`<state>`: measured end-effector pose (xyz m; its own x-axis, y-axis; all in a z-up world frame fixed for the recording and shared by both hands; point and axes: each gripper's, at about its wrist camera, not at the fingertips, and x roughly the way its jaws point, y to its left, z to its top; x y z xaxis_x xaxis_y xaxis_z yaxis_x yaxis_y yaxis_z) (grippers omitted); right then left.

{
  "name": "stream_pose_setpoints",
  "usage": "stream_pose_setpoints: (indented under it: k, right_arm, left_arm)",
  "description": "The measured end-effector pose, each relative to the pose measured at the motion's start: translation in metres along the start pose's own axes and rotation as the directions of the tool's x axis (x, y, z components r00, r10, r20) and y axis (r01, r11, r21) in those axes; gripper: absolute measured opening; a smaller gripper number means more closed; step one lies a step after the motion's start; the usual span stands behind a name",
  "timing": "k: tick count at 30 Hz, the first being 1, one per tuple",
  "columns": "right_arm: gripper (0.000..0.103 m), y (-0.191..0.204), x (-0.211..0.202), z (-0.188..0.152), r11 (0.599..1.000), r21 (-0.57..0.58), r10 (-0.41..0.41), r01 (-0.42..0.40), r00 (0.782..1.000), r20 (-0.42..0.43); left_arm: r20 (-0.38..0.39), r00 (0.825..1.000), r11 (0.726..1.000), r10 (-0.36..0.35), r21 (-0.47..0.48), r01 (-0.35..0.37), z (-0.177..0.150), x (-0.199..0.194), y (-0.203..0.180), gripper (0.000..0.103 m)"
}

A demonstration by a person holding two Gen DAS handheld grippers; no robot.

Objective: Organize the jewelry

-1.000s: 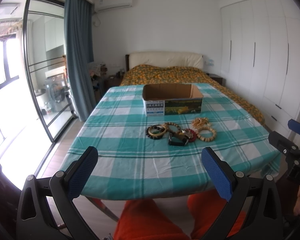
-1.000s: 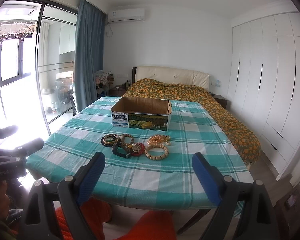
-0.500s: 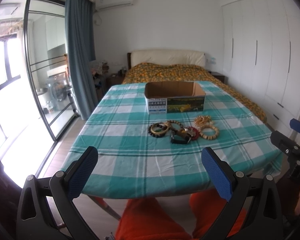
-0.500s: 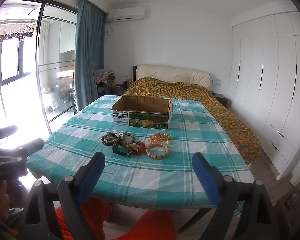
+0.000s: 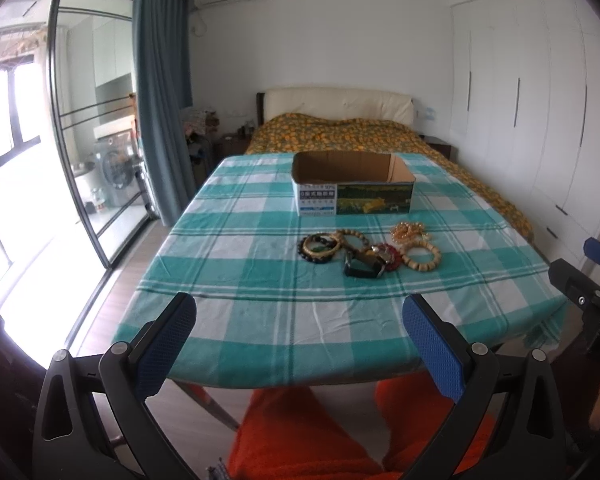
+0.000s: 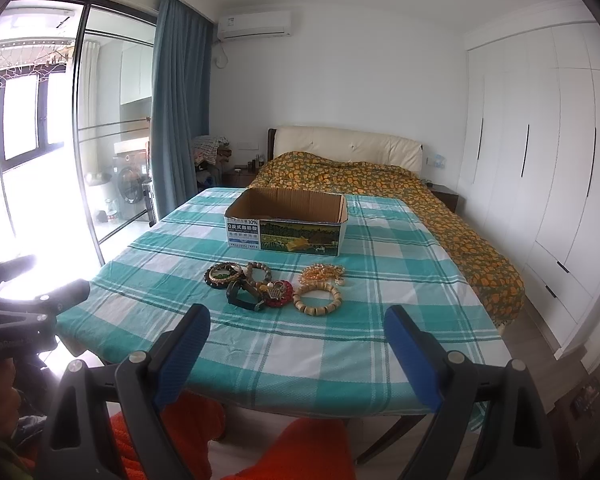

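Note:
A small heap of jewelry lies mid-table on the green checked cloth [image 5: 260, 280]: a dark bead bangle [image 5: 319, 245], a black watch [image 5: 362, 267], a red piece [image 5: 390, 256], a wooden bead bracelet [image 5: 421, 256] and a gold chain [image 5: 409, 231]. Behind it stands an open cardboard box [image 5: 354, 188], whose inside looks bare. My left gripper [image 5: 298, 330] hangs open before the table's near edge, nothing between its blue pads. My right gripper [image 6: 296, 344] is likewise open and bare, short of the jewelry [image 6: 276, 284] and the box [image 6: 286, 222].
Orange-clad legs [image 5: 320, 432] of the person sit under the near table edge. Beyond the table a bed [image 6: 360, 176] with an orange-patterned cover. White wardrobes [image 6: 540, 184] line the right wall; a glass sliding door [image 5: 80, 140] and blue curtain stand left.
The left wrist view has edged slightly nearer, so the box and jewelry sit a little larger. The right view is unchanged and both grippers stay open.

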<state>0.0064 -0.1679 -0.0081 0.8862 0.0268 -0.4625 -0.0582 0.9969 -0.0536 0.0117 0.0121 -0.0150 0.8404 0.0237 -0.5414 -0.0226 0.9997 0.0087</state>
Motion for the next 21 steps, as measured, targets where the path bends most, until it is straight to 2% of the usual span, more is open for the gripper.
stream_pose_setpoints:
  k: [9,16,21]
  right_arm:
    - [0.091,-0.01,0.01,0.005,1.0,0.01,-0.017,0.017,1.0,-0.002]
    - [0.091,-0.015,0.028,0.009,0.999,-0.021,-0.026,0.026,1.0,0.014]
    - [0.091,-0.027,0.05,0.005,0.999,-0.016,-0.052,0.052,0.998,-0.034]
  left_arm:
    - [-0.01,1.0,1.0,-0.002,-0.029,0.002,0.006,0.009,0.013,0.103]
    - [-0.018,1.0,1.0,0.018,-0.011,-0.018,0.016,0.028,0.014,0.103]
    - [-0.049,0.999,1.0,0.002,-0.014,-0.003,0.02,0.045,0.016,0.103]
